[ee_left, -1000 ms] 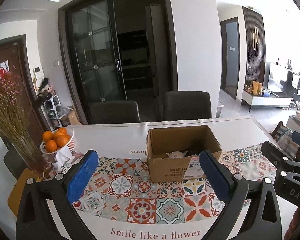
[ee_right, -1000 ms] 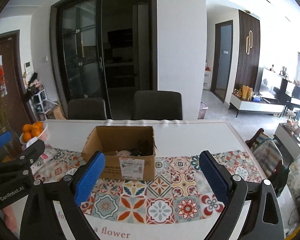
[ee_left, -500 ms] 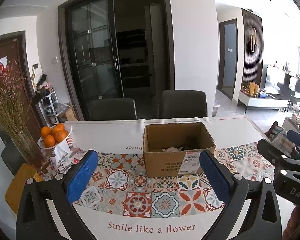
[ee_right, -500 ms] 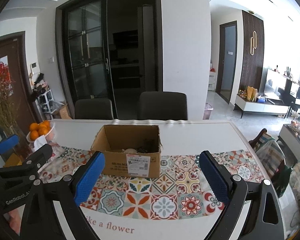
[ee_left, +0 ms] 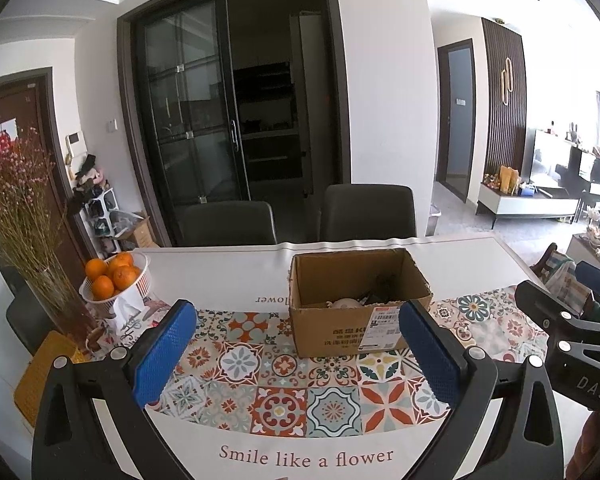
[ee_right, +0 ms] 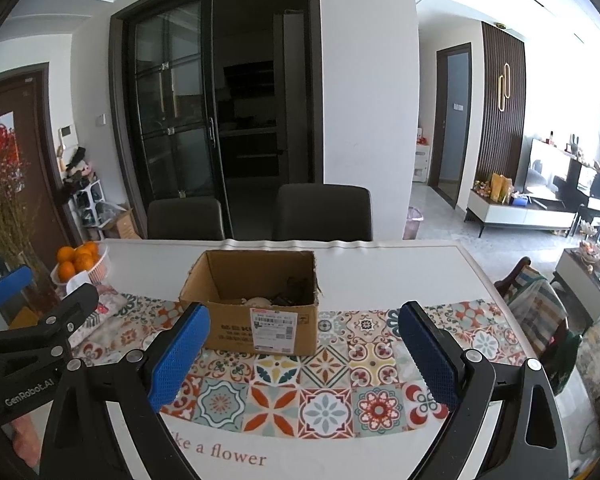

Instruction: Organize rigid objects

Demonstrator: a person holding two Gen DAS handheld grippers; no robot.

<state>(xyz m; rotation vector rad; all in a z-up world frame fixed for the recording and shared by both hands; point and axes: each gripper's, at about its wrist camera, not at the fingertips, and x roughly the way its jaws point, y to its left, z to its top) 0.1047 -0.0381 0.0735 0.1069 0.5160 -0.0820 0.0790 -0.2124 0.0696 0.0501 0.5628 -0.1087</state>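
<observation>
The cardboard box [ee_left: 360,308] sits on the patterned table runner [ee_left: 292,396] toward the table's [ee_right: 380,268] far edge, its flaps open; inside lie a pale rounded item [ee_left: 342,303] and some dark pieces [ee_right: 290,294], too small to identify. The box itself looks light and stiff, its thin walls likely to buckle if pinched hard; the contents seem rigid and are best taken from above, one at a time. The left gripper [ee_left: 296,364] and right gripper [ee_right: 304,360] both hang released, pads spread wide, holding nothing, short of the box near the table's front edge. Compared with a second ago, both cameras have drawn back and levelled slightly, so the box appears a little farther off.
</observation>
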